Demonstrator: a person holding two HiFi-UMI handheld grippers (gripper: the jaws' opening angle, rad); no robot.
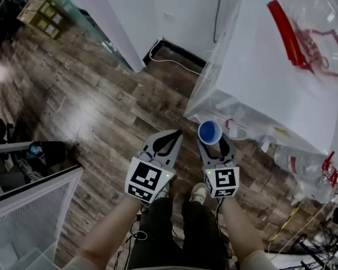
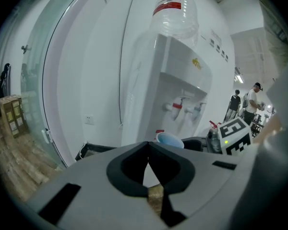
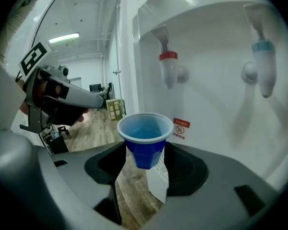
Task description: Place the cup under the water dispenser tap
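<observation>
Cup in hand, not yet placed: your right gripper (image 3: pixel 144 152) has its jaws pinching the small blue plastic cup (image 3: pixel 145 140) by its sides just below the white-lipped rim, and the cup rides upright and looks empty. From the head view it sits at the tips of that gripper (image 1: pixel 215 144), out over the brown wood-plank floor (image 1: pixel 101 106), near the front of the tall white water dispenser wrapped in clear plastic film (image 1: pixel 259 66) but apart from it. In the right gripper view the red-capped tap (image 3: pixel 168 68) hangs above the cup and a little to its right, the blue-capped tap (image 3: pixel 263 68) further right; the cup stands in front of the tap recess, not inside it, so neither spout is over the rim. Your left gripper (image 2: pixel 148 153) has its jaws pressed together on nothing and hangs beside the right one, to its left, playing no part. Judged done: pick-up and carry to the machine. Judged left: push the cup forward into the recess, line its mouth up beneath a spout (the task names no colour), set it on whatever ledge lies below, then let go. That ledge is not visible in any view, so landing height is unconfirmed
</observation>
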